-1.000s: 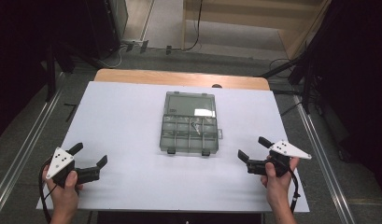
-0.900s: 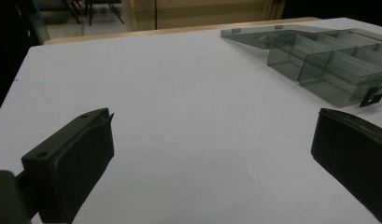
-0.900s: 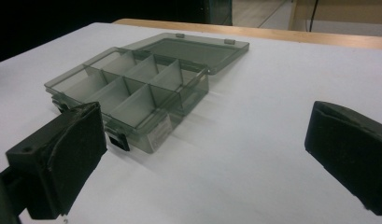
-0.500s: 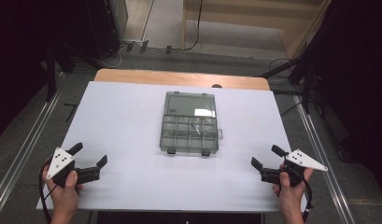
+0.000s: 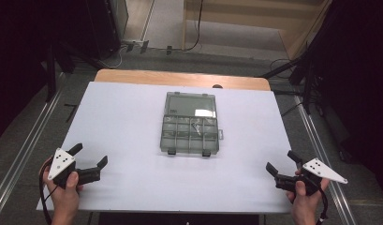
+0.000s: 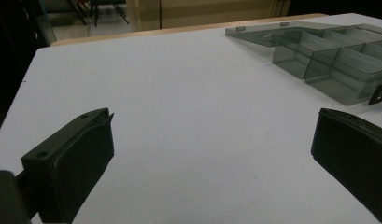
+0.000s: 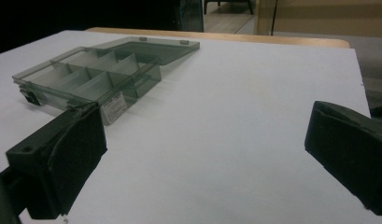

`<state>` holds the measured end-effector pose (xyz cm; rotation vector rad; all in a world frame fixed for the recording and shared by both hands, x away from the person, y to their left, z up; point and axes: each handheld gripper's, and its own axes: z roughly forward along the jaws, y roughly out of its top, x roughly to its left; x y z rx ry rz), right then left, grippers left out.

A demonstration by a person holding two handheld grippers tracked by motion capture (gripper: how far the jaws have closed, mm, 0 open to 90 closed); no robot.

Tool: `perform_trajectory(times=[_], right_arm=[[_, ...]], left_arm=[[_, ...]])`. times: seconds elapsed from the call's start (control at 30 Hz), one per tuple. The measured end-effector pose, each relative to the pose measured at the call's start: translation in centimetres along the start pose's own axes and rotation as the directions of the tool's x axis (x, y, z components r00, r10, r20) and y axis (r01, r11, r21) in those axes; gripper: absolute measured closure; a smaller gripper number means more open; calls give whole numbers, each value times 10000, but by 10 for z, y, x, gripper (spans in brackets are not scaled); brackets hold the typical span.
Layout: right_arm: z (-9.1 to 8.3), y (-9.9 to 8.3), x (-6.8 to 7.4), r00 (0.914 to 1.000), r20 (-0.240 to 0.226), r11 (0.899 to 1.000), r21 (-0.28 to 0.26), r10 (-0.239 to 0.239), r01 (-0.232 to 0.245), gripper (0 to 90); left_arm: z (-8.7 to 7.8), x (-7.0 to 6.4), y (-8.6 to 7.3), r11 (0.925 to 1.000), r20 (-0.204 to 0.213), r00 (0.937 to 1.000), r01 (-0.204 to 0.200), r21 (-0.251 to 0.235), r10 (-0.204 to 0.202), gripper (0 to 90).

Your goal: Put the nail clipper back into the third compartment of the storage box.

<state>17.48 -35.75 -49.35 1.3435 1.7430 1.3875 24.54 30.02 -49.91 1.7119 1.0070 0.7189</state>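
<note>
Your right gripper (image 5: 286, 165) is sitting nearer the table's (image 5: 133, 117) right corner than before, jaws spread. Your left gripper (image 5: 89, 157) is resting released, empty. Left gripper view: organizer box (image 6: 328, 56) is lying open ahead-right. Right gripper view: it's lying ahead-left.

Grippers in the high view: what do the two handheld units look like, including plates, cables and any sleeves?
Both are black, each claw made of two blocky jaws. The left gripper and right gripper each carry a pale three-cornered plate with small dark dots on top. A dark cable trails from each toward the table's near edge. The forearms are bare; no sleeves visible.
</note>
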Motion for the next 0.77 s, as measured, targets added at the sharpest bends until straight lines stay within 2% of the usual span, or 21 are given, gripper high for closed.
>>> perform_trajectory(times=[0.23,0.33,0.5,0.77], right_arm=[[5,-10,-8,9997,-191,9999,-88,132,-134,0],[6,-12,-10,9999,-108,9999,-115,79,-81,4],[11,-15,-12,9998,-135,9998,41,177,-176,5],[19,-17,-8,10000,-6,9990,446,-51,51,5]], left_arm=[[-2,1,0,9999,1,10000,42,-137,-42,0],[-2,1,0,9998,28,10000,81,-190,-81,0],[-2,1,0,9998,82,10000,46,-196,-44,0],[-2,0,0,9999,290,9995,-108,-135,112,0]])
